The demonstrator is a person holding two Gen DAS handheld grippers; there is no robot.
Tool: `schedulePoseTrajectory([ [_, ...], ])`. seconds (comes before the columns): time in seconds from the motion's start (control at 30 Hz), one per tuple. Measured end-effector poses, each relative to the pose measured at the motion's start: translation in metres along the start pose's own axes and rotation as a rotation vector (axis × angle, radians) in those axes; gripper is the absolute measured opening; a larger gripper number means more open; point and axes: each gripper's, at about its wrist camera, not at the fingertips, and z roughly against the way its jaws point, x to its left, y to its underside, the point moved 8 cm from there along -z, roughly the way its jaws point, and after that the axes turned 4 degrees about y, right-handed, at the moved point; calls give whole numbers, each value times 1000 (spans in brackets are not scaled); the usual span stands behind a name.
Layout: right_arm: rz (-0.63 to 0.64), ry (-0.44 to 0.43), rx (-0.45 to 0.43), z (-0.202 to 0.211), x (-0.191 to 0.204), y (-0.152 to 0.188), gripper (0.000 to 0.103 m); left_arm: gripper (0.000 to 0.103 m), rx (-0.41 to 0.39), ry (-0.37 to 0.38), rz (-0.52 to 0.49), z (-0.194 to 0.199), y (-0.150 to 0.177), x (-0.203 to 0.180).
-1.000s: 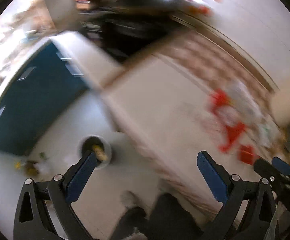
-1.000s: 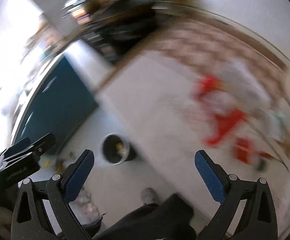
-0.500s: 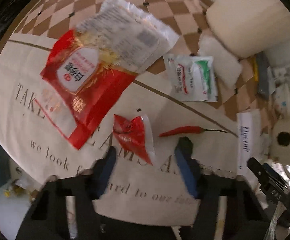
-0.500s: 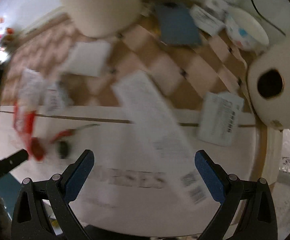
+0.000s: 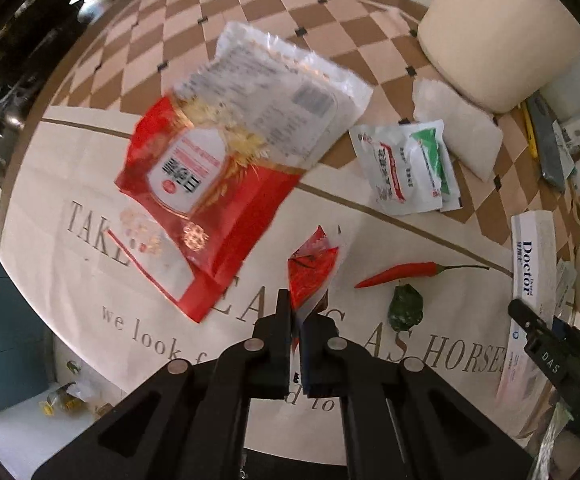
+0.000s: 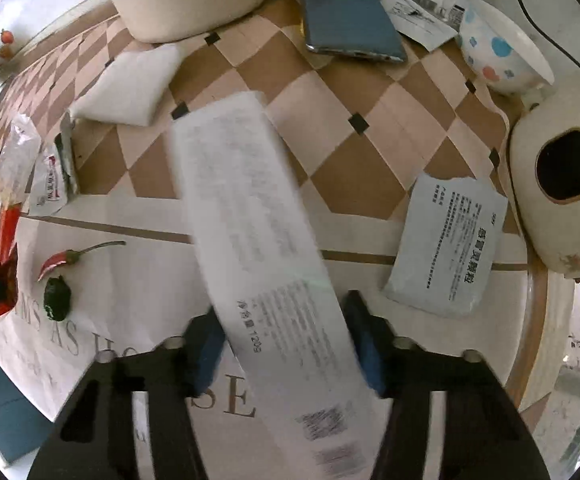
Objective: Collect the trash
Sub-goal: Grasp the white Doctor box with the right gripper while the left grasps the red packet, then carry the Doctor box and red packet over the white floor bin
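Right now I'm mid-pickup on the round worktop (image 5: pixel 50 216) with its printed cloth, teal cabinet beside it. My right claw (image 6: pixel 286 344) has just been closing astride the long white box (image 6: pixel 250 220); my left claw (image 5: pixel 296 320) is clenched on the small red sachet (image 5: pixel 310 272). Next, both lift clear toward a bin.

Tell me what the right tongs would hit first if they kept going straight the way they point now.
The long white box. The right tongs point down at the table with their jaws on either side of it, having just been closing. Whether the pads press it yet is unclear.
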Motion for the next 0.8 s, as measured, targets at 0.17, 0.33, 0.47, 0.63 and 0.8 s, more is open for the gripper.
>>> schedulePoseTrajectory([
  [0.17,35,-46,-26,19,22,-2,53,1,-67,-11,8,25,-6,3],
  [0.33,69,-115,-85,54,46,-16,53,1,-157,-32,23,62,-11,24],
  [0.47,108,-169,-129,84,75,-24,53,1,-217,-54,50,76,-19,49],
  [0.63,182,-242,-175,113,122,-33,52,1,-289,-77,117,107,-17,95],
  [0.8,281,-291,-200,138,186,-32,52,1,-335,-79,215,130,-4,151],
])
